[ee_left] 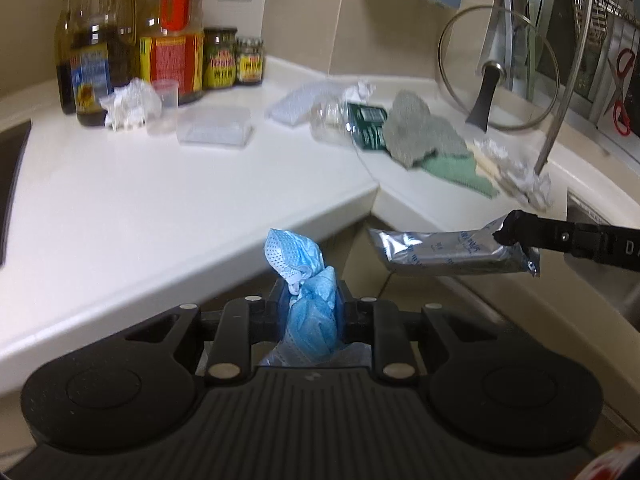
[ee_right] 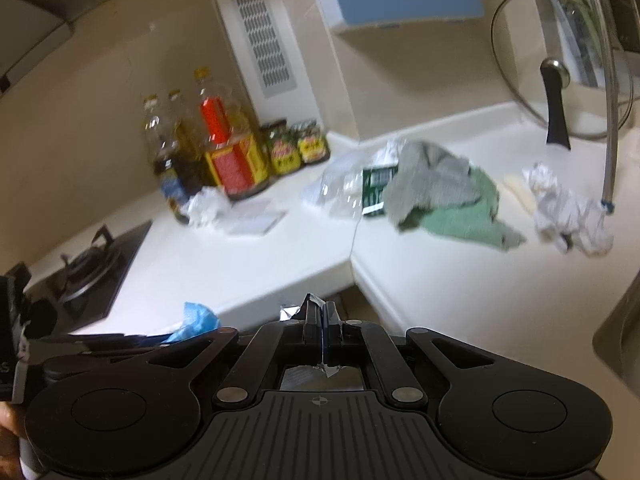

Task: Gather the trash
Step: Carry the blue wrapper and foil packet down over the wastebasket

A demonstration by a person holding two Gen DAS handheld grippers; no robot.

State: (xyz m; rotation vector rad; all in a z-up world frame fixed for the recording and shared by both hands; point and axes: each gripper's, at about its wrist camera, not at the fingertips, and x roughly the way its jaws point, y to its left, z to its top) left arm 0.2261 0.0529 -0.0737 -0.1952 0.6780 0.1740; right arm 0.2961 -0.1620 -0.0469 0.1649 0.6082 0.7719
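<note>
Two claws, both loaded. Left claw [ee_left: 312,304] is narrowed and clamped on one crumpled blue face mask [ee_left: 304,280], held off the front edge of the white worktop [ee_left: 160,200]. Right claw [ee_right: 322,316] is fully closed, pinching one flat silver foil pouch [ee_left: 444,250] by its end; in the left wrist view the pouch hangs in air just in front of the worktop corner. Blue print on the pouch, too blurred to read.

Counts on the worktop: three tall bottles [ee_right: 188,148], dark and amber liquid inside, one with a red and yellow label; two small jars [ee_right: 298,146] with yellow labels, dark contents, against the wall. Label text unreadable. One small clear cup [ee_left: 166,94], looks empty. Two clear plastic lidded boxes [ee_left: 214,124], contents not discernible. One crushed clear bottle [ee_left: 332,120] with a dark green label, lying on its side, text blurred. Three crumpled white paper wads: one [ee_left: 128,106] by the bottles, one [ee_left: 364,89] behind the crushed bottle, one [ee_right: 568,210] near the curved metal tube [ee_right: 610,128]. One grey cloth [ee_right: 432,178] lying on one green cloth [ee_right: 468,220]. One glass pot lid [ee_left: 496,68] with a black handle, leaning upright at the back. Red scissors [ee_left: 620,92] hang far right. Gas hob [ee_right: 88,268] at left.
</note>
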